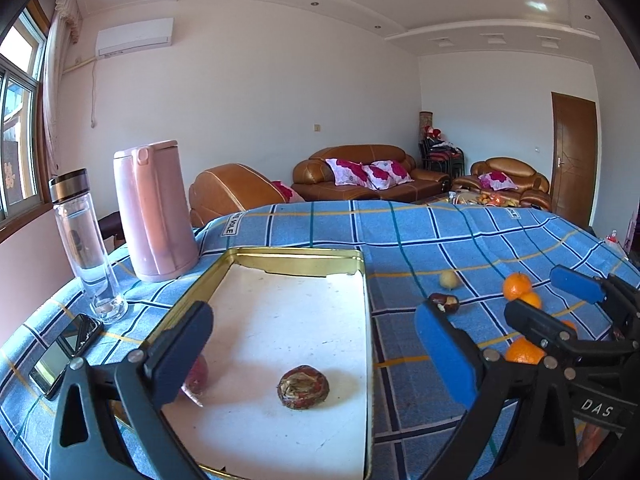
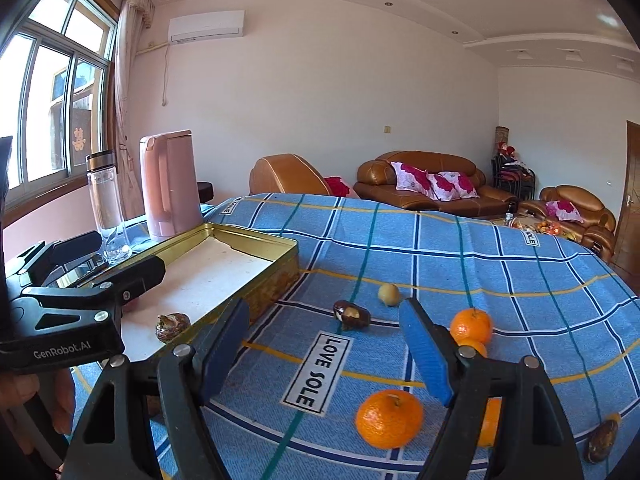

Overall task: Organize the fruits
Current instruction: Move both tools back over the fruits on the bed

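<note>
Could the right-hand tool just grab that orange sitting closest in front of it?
Probably yes. The right tool is open, and the nearest orange lies on the blue cloth just beyond its fingertips, with nothing between them. Another orange partly hidden behind the right finger might get nudged.

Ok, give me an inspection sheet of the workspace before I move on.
Surface: blue checked tablecloth covering the table.
Job's things: gold tin tray holding a shrivelled brown fruit and a red fruit; oranges, a pale round fruit and a bitten dark fruit loose on the cloth.
Clutter: pink kettle, glass bottle, phone.
Grippers: left gripper open over the tray; right gripper open above the oranges.
Cables: nothing seen.
Surroundings: brown sofas, window.
</note>
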The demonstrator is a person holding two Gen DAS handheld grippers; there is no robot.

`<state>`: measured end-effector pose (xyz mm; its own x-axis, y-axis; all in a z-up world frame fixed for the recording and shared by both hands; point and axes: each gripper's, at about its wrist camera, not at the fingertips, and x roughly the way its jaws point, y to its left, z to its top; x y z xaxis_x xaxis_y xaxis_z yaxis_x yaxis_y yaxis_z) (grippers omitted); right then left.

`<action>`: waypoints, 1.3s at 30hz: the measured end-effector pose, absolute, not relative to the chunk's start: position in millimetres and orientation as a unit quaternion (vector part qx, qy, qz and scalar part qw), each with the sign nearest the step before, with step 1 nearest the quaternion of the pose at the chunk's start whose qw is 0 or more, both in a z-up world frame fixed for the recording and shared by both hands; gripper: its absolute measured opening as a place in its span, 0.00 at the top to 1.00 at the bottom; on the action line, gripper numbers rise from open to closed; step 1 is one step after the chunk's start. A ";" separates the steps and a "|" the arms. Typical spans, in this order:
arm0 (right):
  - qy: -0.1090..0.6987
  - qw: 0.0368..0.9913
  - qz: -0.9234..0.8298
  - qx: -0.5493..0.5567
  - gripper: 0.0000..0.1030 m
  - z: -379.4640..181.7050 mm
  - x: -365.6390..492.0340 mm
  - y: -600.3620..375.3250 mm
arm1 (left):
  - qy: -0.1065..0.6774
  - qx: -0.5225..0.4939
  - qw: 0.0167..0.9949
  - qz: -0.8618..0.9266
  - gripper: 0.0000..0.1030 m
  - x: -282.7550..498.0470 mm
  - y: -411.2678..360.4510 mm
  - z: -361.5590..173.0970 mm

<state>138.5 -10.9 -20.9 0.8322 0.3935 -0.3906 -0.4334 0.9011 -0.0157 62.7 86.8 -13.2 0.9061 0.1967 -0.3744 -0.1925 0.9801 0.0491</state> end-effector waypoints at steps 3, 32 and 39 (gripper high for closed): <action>0.194 0.959 0.203 -0.046 0.24 -22.8 136.7 -26.1 | 0.198 0.010 0.976 0.085 0.00 67.9 75.7 -15.3; 0.244 0.969 0.025 -0.006 0.24 -43.3 133.5 -157.4 | 0.275 0.057 0.959 -0.046 0.00 112.7 -27.6 -38.8; 0.266 0.963 -0.026 0.019 0.24 -52.5 136.2 -202.5 | 0.310 0.057 0.945 -0.086 0.00 125.7 -46.9 -48.4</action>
